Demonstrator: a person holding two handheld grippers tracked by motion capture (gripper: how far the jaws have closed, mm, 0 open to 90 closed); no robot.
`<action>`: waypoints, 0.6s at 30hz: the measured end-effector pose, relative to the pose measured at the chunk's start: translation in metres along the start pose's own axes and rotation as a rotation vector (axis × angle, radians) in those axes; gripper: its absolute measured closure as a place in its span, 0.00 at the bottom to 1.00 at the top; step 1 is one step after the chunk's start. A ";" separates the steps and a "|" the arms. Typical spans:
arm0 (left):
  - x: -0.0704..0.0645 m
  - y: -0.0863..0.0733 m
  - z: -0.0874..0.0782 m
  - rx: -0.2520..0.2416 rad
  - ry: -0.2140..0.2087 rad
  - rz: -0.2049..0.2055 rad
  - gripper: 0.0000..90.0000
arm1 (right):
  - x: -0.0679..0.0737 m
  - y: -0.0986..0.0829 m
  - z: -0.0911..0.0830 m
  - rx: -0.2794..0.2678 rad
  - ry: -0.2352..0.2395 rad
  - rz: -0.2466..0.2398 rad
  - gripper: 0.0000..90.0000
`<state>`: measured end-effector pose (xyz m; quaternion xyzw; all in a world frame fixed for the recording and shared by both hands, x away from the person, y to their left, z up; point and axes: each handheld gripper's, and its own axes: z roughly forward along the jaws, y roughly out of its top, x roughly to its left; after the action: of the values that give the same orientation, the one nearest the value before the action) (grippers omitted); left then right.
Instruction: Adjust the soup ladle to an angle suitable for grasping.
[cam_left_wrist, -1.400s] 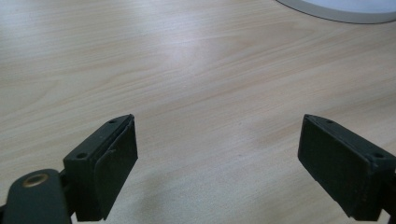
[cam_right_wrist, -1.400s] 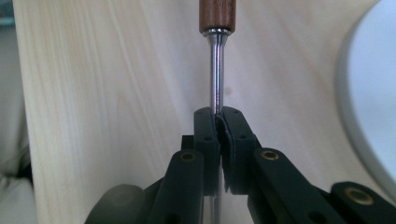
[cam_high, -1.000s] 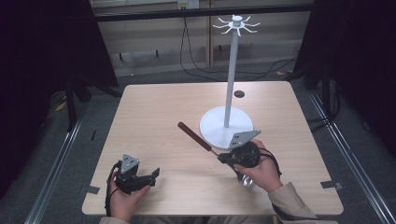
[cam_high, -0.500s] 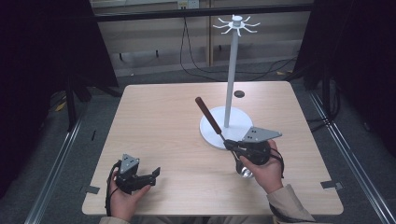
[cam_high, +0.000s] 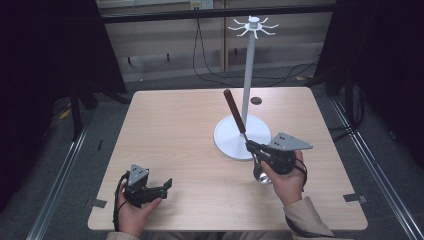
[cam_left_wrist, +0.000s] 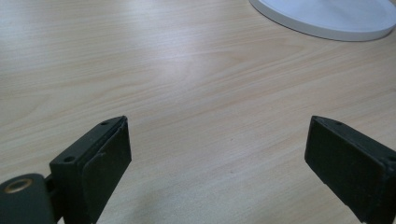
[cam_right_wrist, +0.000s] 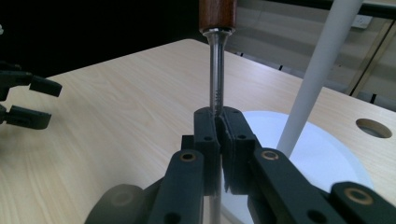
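A utensil with a brown wooden handle (cam_high: 233, 110) and a thin metal shaft stands tilted, handle up and leaning to the far left. Its round metal end (cam_high: 261, 173) hangs below the person's right hand. My right gripper (cam_high: 250, 146) is shut on the shaft, just in front of the white stand's base (cam_high: 230, 137). In the right gripper view the jaws (cam_right_wrist: 219, 119) pinch the shaft (cam_right_wrist: 216, 70), with the stand's pole (cam_right_wrist: 317, 70) to the right. My left gripper (cam_high: 167, 184) rests open at the table's near left with nothing between its jaws (cam_left_wrist: 217, 154).
The white pole (cam_high: 248, 75) rises to a ring of hooks (cam_high: 253, 25) at its top. A small round hole (cam_high: 256, 100) sits in the table behind the base. The stand's base edge (cam_left_wrist: 327, 16) lies far ahead of the left gripper. Bare wood spreads across the left half.
The right gripper has turned and shifted slightly right, swinging the utensil's handle from low and leftward up to a steep tilt beside the pole. The left gripper has stayed still.
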<state>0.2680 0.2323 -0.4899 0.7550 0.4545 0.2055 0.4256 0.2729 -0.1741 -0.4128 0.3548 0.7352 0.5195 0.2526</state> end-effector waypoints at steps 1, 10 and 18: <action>0.000 0.000 0.000 -0.005 -0.001 -0.002 0.08 | 0.000 0.001 0.000 -0.012 -0.006 0.001 0.96; -0.001 0.002 0.000 -0.020 -0.024 0.002 0.06 | 0.000 0.004 -0.003 -0.052 -0.026 0.002 0.96; -0.002 0.004 0.001 -0.040 -0.033 -0.003 0.05 | -0.002 0.005 -0.006 -0.079 -0.032 0.006 0.96</action>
<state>0.2694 0.2293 -0.4873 0.7491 0.4443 0.2016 0.4481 0.2709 -0.1782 -0.4058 0.3549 0.7091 0.5429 0.2767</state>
